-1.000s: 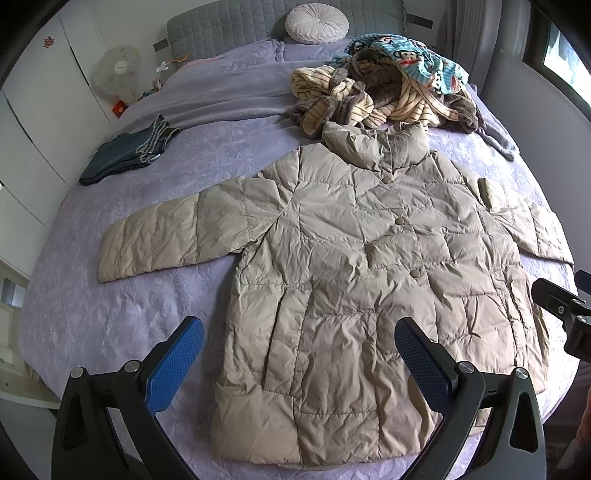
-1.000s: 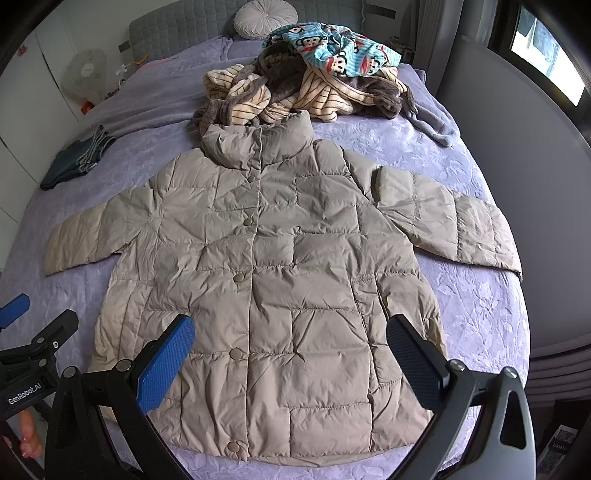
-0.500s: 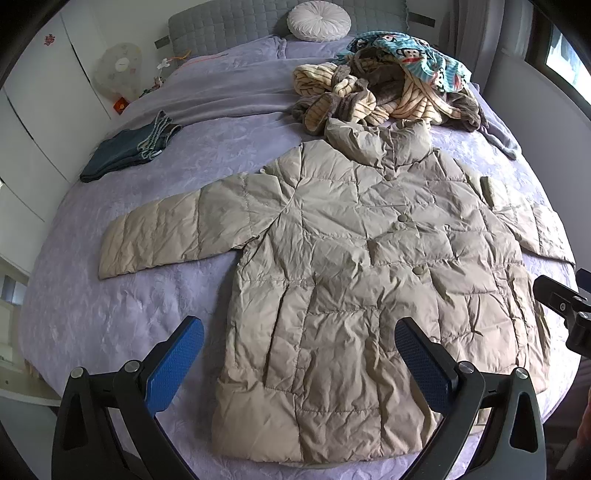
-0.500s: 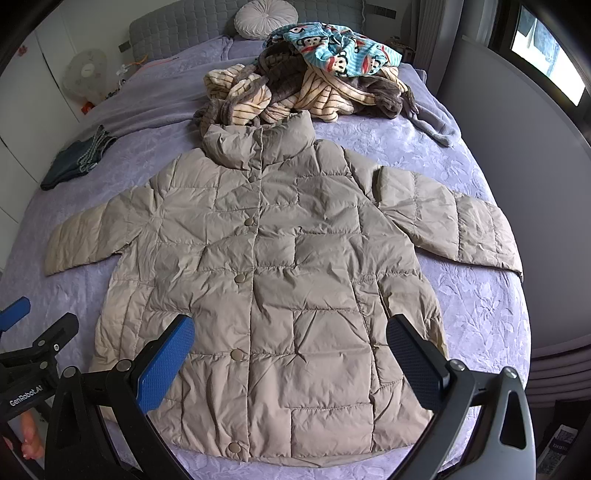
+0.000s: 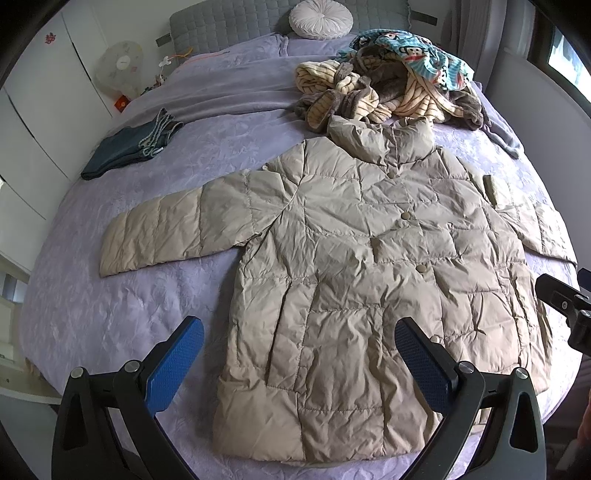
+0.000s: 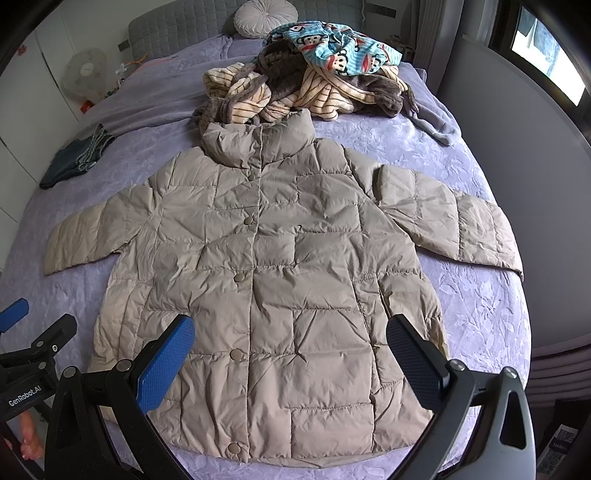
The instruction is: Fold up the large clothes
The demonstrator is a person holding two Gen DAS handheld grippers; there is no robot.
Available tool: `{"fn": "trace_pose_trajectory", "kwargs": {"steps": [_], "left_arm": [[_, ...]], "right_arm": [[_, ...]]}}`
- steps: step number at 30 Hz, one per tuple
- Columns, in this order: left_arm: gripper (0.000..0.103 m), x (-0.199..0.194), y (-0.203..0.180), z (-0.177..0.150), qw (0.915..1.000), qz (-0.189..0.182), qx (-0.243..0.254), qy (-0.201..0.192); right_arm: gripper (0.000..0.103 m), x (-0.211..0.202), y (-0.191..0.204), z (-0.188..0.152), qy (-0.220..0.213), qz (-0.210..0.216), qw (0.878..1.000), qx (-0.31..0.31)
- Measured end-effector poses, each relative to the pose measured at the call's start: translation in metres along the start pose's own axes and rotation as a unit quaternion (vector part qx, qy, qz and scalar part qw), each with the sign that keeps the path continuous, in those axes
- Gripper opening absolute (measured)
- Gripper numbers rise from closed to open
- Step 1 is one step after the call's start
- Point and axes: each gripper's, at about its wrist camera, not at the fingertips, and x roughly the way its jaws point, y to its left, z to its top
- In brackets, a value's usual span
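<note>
A beige quilted puffer jacket (image 5: 354, 266) (image 6: 280, 266) lies flat, front up and buttoned, on a purple bed, collar toward the headboard, both sleeves spread sideways. My left gripper (image 5: 299, 365) hovers open above the jacket's lower left hem, its blue pads wide apart and holding nothing. My right gripper (image 6: 291, 365) stands open over the lower hem near the button line, also holding nothing. In the right wrist view the left gripper (image 6: 22, 332) shows at the left edge; in the left wrist view, part of the right gripper (image 5: 565, 306) shows at the right edge.
A pile of striped and monkey-print clothes (image 5: 391, 88) (image 6: 314, 74) sits behind the collar. Folded jeans (image 5: 133, 147) (image 6: 74, 155) lie at the far left of the bed (image 5: 110, 314). A round cushion (image 5: 319, 18) rests against the headboard. A wall (image 6: 517, 155) runs along the bed's right side.
Both views have crept slightly backward or upward; the jacket sits a little lower in frame. Jacket and grippers' opening are unchanged.
</note>
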Motion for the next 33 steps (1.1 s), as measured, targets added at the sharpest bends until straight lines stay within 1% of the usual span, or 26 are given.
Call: {"fn": "trace_pose_trajectory", "kwargs": {"steps": [33], "left_arm": [[0.103,0.0035,0.0012,-0.0010,1.0000,0.000,0.000,0.002]], "right_arm": [[0.103,0.0023,0.0015,0.0008,0.001,0.000,1.000,0.000]]}}
